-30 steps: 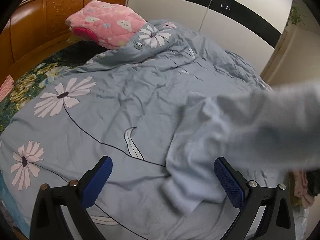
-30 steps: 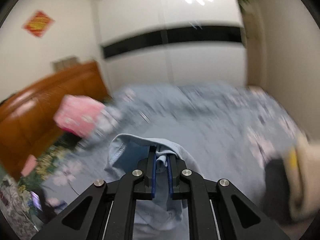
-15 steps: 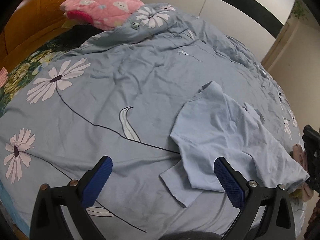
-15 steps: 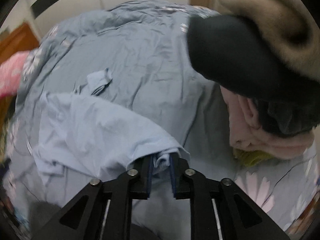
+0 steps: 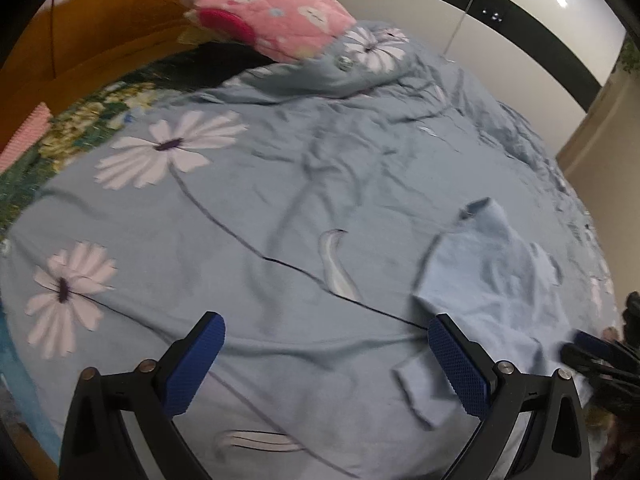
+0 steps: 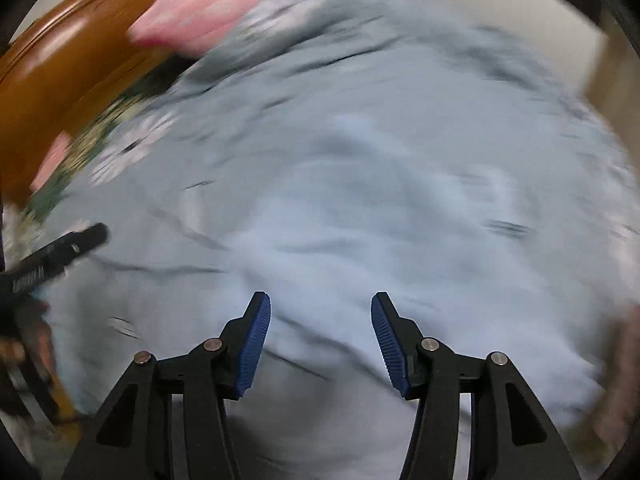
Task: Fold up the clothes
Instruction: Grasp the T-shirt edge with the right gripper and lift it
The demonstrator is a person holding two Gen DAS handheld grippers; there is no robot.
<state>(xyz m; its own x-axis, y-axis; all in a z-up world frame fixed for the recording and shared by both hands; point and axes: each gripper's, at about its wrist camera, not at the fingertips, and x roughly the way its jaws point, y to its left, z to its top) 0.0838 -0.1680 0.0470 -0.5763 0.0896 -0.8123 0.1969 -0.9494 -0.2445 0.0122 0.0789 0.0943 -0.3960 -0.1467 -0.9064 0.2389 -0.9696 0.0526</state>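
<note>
A pale blue T-shirt (image 5: 492,280) lies spread and creased on the flowered blue duvet (image 5: 248,184), right of centre in the left wrist view. My left gripper (image 5: 326,360) stands wide open just above the duvet, its right pad at the shirt's near sleeve, nothing between the pads. In the blurred right wrist view the shirt (image 6: 360,216) fills the middle. My right gripper (image 6: 320,336) hangs over it with its jaws opening and no cloth pressed between the pads. Its dark fingers (image 5: 592,350) show at the shirt's right edge.
A pink plush pillow (image 5: 272,16) lies at the head of the bed against a wooden headboard (image 5: 80,28). A dark flowered sheet (image 5: 80,128) shows at the left. White cupboard doors with a black band (image 5: 460,4) stand behind. Other clothes (image 5: 624,320) lie at the far right.
The right gripper swung the shirt down onto the duvet, let go of it and opened. The left gripper moved a little lower and leftward over the bed, staying open.
</note>
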